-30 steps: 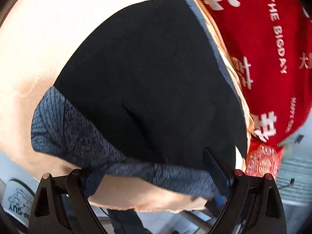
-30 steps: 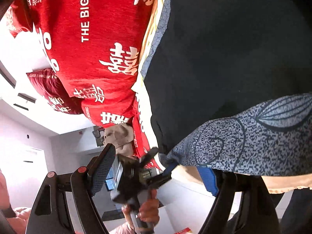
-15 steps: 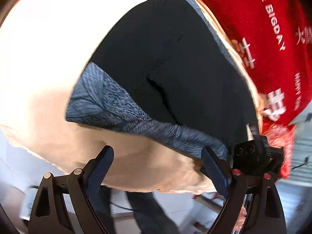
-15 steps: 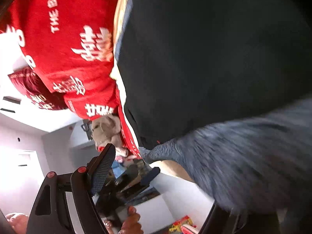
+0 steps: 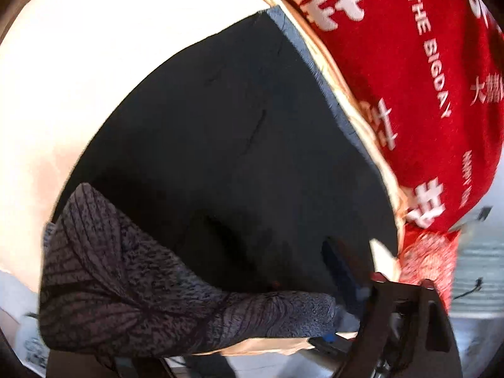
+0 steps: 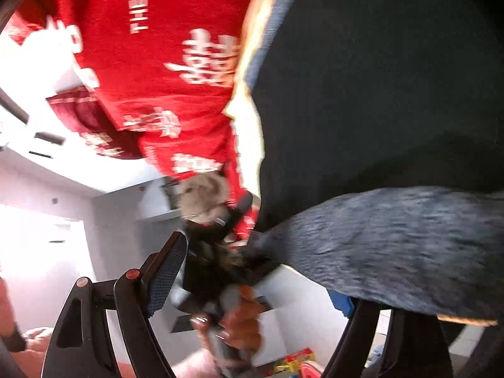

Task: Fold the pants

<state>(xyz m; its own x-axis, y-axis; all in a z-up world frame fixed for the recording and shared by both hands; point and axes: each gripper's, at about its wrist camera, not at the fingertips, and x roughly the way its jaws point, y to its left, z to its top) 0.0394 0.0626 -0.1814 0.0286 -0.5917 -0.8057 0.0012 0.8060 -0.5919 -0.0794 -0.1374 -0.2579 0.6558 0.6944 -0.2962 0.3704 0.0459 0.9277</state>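
Black pants (image 5: 220,145) lie flat on a cream bed sheet (image 5: 94,47). Their grey patterned waistband (image 5: 126,289) runs along the near edge. In the left wrist view the waistband drapes over my left gripper (image 5: 226,324); the left finger is hidden under it and the right finger (image 5: 340,271) rests on the black cloth. In the right wrist view the pants (image 6: 378,94) fill the right side and the waistband (image 6: 393,252) covers the right finger. My right gripper (image 6: 258,283) stands wide open, with the other hand-held gripper (image 6: 217,252) in front of it.
A red blanket with white lettering (image 5: 409,94) lies along the far side of the pants; it also shows in the right wrist view (image 6: 157,63). A plush toy (image 6: 204,198) sits by the bed's edge. White walls and floor lie beyond the bed.
The left gripper has dropped back onto the waistband, which now covers its left finger. The right view has swung, and the waistband has slid lower across its right finger.
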